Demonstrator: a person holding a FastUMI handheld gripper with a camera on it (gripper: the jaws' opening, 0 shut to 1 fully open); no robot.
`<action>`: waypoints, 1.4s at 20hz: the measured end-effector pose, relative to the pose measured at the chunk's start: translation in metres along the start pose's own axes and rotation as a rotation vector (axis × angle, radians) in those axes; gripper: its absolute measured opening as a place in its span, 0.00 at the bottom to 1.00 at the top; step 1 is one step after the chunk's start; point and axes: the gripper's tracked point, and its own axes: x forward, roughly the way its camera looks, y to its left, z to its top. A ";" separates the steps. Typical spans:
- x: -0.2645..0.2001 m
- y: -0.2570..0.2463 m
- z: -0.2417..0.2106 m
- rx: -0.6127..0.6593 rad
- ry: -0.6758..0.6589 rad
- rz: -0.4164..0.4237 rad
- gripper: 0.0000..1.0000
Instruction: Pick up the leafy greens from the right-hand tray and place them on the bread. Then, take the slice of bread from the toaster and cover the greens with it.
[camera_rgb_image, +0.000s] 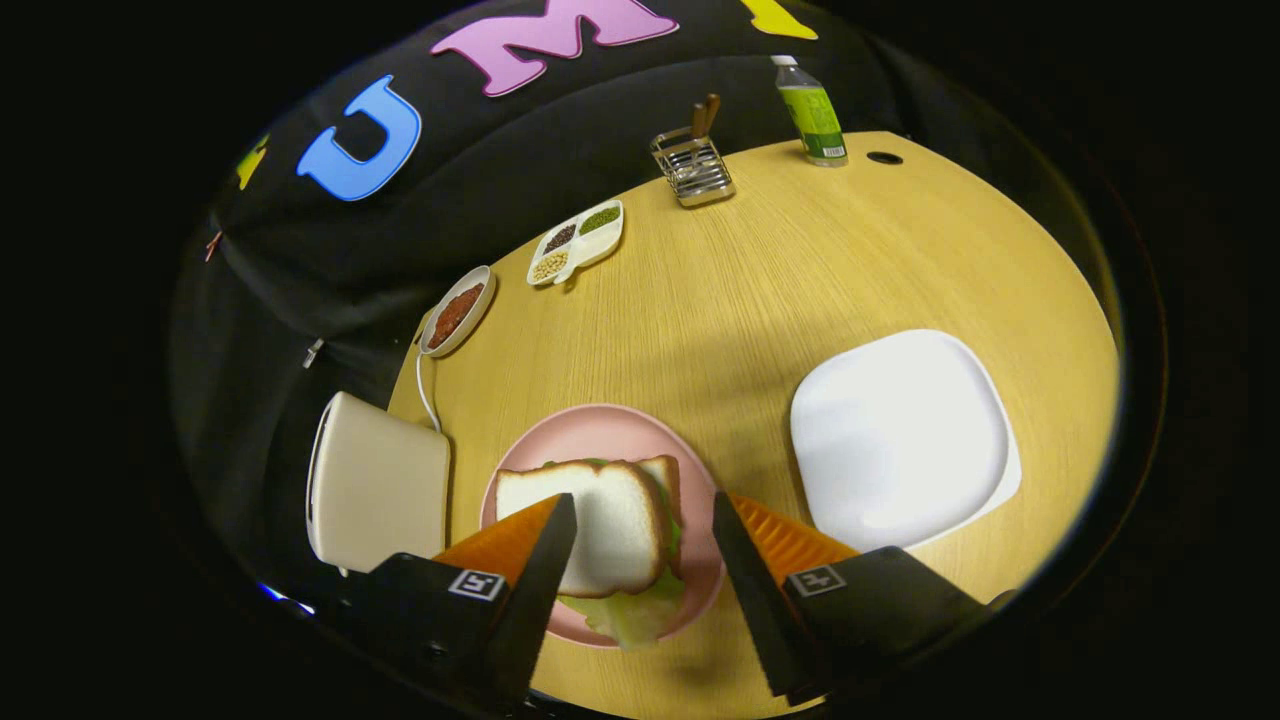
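Bread (610, 535) covers greens (635, 615) on plate (600, 430); gripper (640, 545) spread wide, released. Next, I'd say: back away.

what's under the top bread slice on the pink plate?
Under the top bread slice, leafy greens stick out at the near edge, and a lower bread slice peeks out behind. Their middles are covered. The hand-held gripper is open around it.

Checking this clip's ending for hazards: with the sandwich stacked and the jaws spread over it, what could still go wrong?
1. The top bread slice sits skewed on the greens, which stick out over the pink plate rim; a nudge could slide it off.
2. The gripper has its jaws open on either side of the sandwich, one close to the slice's edge; lifting away carelessly might drag the bread.
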 end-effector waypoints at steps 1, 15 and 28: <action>-0.007 -0.002 0.006 -0.046 -0.024 -0.010 0.99; -0.183 0.037 0.125 -0.240 -0.465 -0.024 0.99; -0.263 0.045 0.153 -0.354 -0.676 -0.124 0.99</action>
